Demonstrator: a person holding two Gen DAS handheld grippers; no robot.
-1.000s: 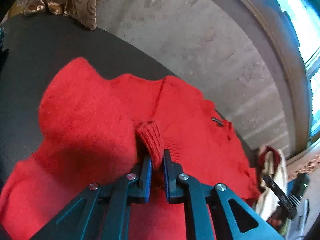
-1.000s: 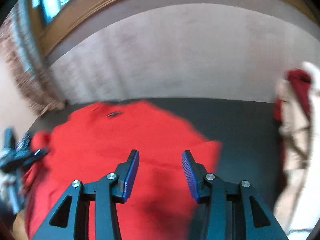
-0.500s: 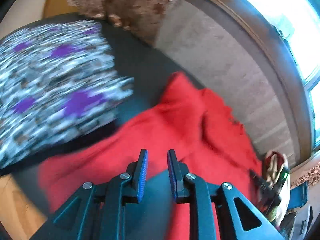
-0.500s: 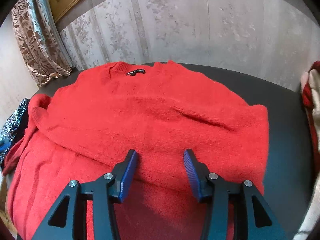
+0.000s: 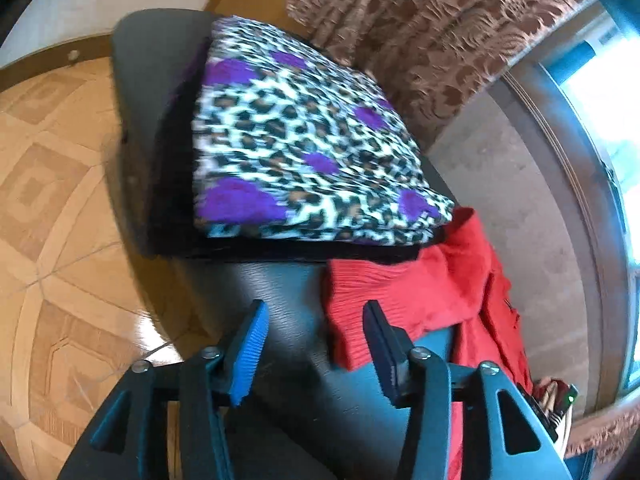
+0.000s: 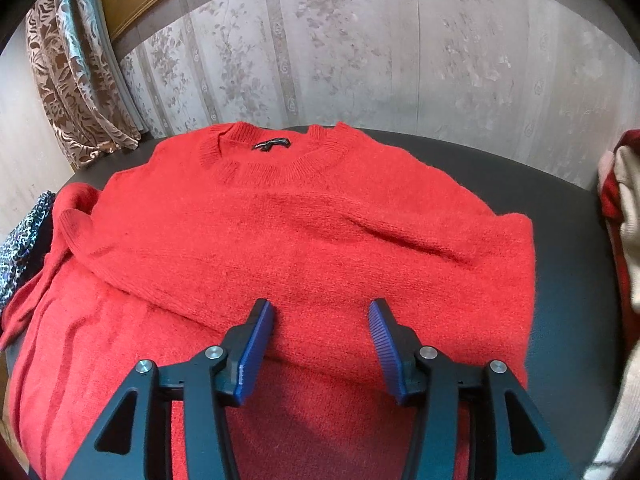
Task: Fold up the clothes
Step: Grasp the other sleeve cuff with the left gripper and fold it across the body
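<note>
A red knit sweater (image 6: 304, 240) lies on the dark table (image 6: 568, 280), collar at the far side, with both sleeves folded across the body. My right gripper (image 6: 320, 344) is open and empty just above the sweater's lower middle. In the left wrist view my left gripper (image 5: 316, 344) is open and empty over bare table (image 5: 288, 292), and the sweater's ribbed edge (image 5: 368, 300) lies by its right finger (image 5: 380, 344).
A folded leopard-print cloth with purple spots (image 5: 304, 140) sits on a dark pile at the table's left end, also seen at the left edge (image 6: 20, 240). A pile of cream and red clothes (image 6: 624, 200) lies right. Wooden floor (image 5: 52, 200) lies beyond the table edge.
My left gripper let go of the red sleeve cuff, opened wide and swung left toward the table's left end. My right gripper stayed open and steadied over the sweater.
</note>
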